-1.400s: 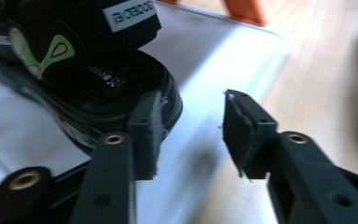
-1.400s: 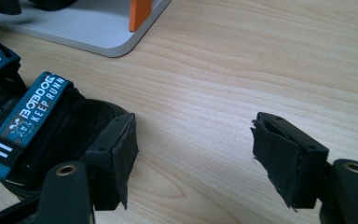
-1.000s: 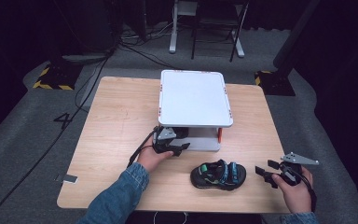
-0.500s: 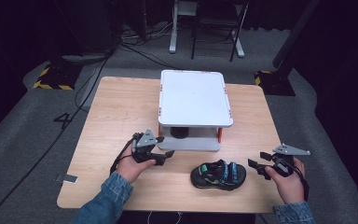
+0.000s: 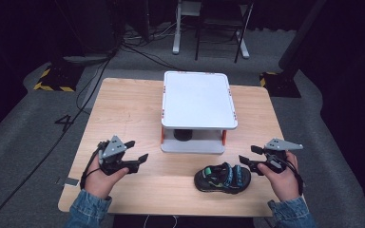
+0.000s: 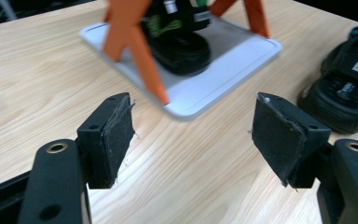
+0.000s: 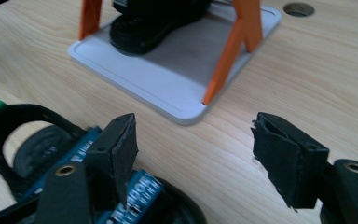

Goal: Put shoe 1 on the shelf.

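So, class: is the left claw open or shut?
Open. The left claw shows its two black pads wide apart, bare table between them, gripping nothing.

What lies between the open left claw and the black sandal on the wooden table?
In the high view, bare wooden table separates the left claw from the black sandal with blue-green straps; nothing sits between.

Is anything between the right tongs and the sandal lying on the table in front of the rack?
Nothing visible. The right tongs are open, right beside the sandal on the bare table. In the right gripper view the sandal lies just past the left pad. The rack stands farther back.
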